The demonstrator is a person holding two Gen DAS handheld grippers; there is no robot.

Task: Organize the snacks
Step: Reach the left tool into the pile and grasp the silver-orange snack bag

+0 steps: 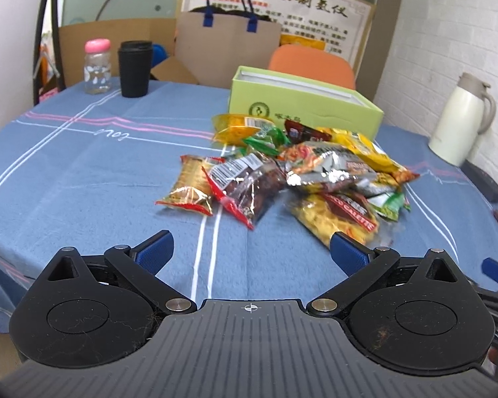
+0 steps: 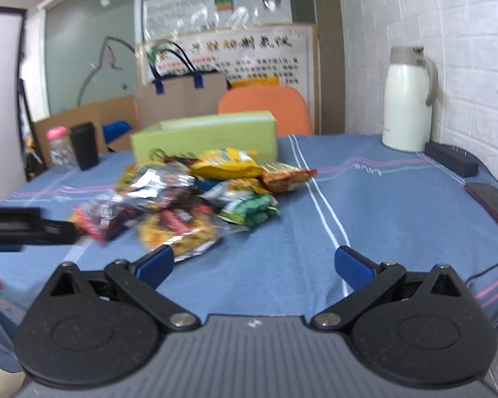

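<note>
On the desk (image 1: pixel 66 172): 1 pile of snack packets (image 1: pixel 292 175), approx. 10 pcs, exact no. cannot be counted because they overlap. 1 green box (image 1: pixel 308 106). 1 black cup (image 1: pixel 134 68). 1 bottle w/ pink cap (image 1: pixel 97 66). 1 white jug (image 1: pixel 458 119). 1 phone (image 2: pixel 493 205). 1 black case (image 2: pixel 451 158). 1 paper bag (image 1: pixel 225 46) and 1 orange chair (image 1: pixel 312 63) behind the far edge.

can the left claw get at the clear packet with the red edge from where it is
Probably yes. The left claw is open and empty, the red-edged clear packet lies on the pile's near edge, and only bare tablecloth lies between them.
</note>
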